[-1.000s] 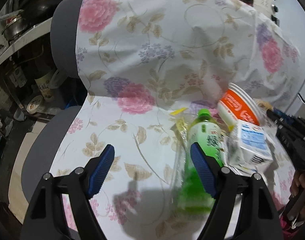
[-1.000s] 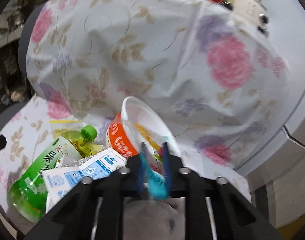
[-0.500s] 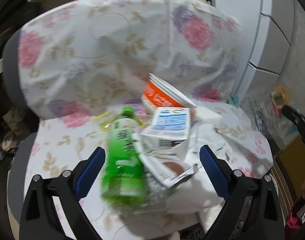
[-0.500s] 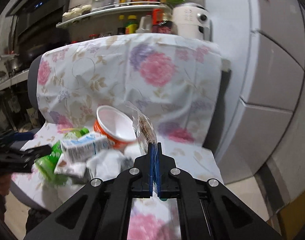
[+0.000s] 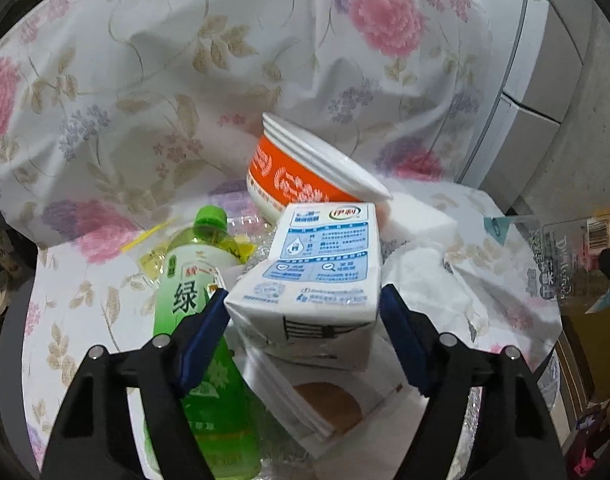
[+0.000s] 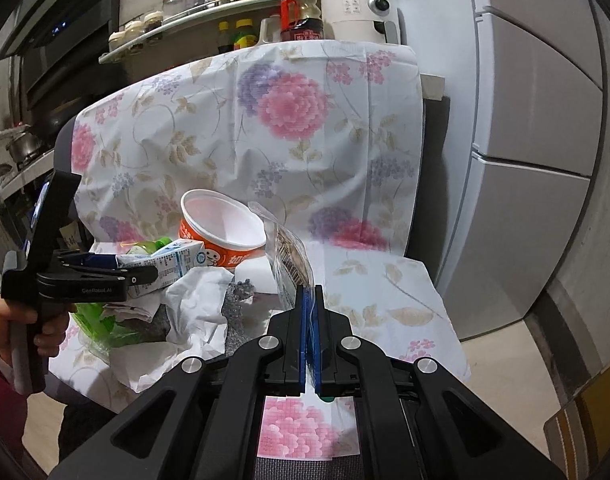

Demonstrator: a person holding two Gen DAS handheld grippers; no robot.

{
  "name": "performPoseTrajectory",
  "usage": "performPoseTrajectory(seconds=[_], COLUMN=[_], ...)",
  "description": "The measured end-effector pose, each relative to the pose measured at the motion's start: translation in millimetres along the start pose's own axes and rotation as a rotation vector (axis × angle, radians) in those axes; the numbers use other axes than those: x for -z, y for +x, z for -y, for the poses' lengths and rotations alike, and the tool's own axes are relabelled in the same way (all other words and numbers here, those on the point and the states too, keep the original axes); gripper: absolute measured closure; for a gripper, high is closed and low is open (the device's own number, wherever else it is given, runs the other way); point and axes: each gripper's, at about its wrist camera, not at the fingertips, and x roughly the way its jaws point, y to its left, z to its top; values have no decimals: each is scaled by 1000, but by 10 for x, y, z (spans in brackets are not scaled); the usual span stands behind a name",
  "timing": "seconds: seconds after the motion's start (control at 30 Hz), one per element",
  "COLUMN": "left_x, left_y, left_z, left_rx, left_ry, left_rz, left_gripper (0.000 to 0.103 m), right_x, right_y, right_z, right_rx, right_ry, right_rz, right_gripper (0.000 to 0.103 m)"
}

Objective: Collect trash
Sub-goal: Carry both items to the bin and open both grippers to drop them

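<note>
A pile of trash lies on a chair seat covered by a floral cloth (image 6: 305,152). A white and blue milk carton (image 5: 317,264) sits on top of the pile. My left gripper (image 5: 301,312) straddles the carton, jaws closing, with the blue pads right at its two sides. In the right wrist view the left gripper (image 6: 105,268) reaches in from the left around the carton (image 6: 173,258). My right gripper (image 6: 309,290) is shut on a clear plastic wrapper (image 6: 287,256) with a barcode, held up away from the pile. The wrapper (image 5: 565,256) also shows at the right edge.
A green tea bottle (image 5: 193,320) lies left of the carton, with an orange and white bowl (image 5: 301,176) behind it. Crumpled white paper (image 6: 197,304) and a flat printed box (image 5: 325,400) lie in front. A grey fridge (image 6: 525,160) stands to the right, with kitchen shelves behind.
My left gripper swung from the green bottle to the milk carton and narrowed around it. My right gripper drew back from the pile with the wrapper pinched in it.
</note>
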Motion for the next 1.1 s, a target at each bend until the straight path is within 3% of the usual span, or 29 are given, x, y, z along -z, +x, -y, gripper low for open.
performPoseTrajectory(seconds=[0.27, 0.43, 0.6, 0.77, 0.87, 1.1], left_x=[157, 528, 947, 1265, 1361, 1493], left_y=[-656, -1161, -1355, -1344, -1278, -1054], left_z=[65, 252, 590, 1103, 1421, 2106], left_rx=[-55, -84, 0, 75, 158, 266], left_ry=[-19, -37, -43, 39, 102, 234], left_rz=[153, 230, 255, 272, 258, 227], left_gripper=[32, 32, 31, 31, 31, 31], right_x=[-22, 48, 258, 516, 726, 1124], right_y=[-204, -502, -859, -1216, -1448, -1719], right_z=[-10, -4, 152, 426, 602, 1008], right_rx=[-6, 6, 58, 140, 209, 302], right_ry=[25, 49, 91, 146, 175, 260], right_rz=[41, 65, 58, 53, 40, 20], right_gripper=[100, 100, 100, 100, 100, 100])
